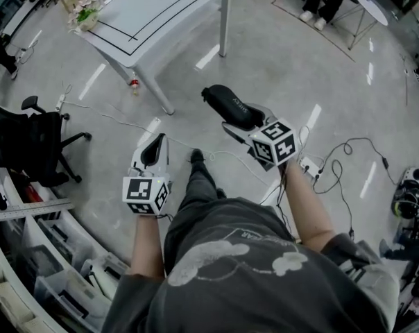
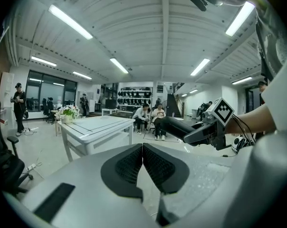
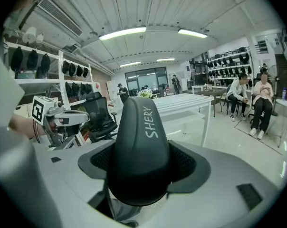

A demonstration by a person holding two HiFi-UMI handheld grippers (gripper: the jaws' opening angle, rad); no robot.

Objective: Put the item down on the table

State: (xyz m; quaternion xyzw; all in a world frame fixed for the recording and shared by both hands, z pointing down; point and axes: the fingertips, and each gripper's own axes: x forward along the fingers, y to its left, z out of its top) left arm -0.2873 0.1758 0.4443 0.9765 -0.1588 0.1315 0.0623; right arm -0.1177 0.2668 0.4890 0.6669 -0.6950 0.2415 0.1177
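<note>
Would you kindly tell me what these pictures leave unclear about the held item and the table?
- Dark case in the right gripper: right gripper view, its lower end is hidden by the gripper's own body; closed, so contents unseen.
- White table: head view, far end cut off by the top edge.
- Flowers at its corner: too small for detail in every view.
- Small red-topped thing on the floor: head view, too small to identify.

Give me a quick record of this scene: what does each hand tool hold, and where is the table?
Left gripper: jaws together, nothing between them
Right gripper: jaws shut on a black oblong item marked SHERY
Table: white, ahead of the person across open floor
On the table: flowers at one end
Item status: held in the air, not yet set down
</note>
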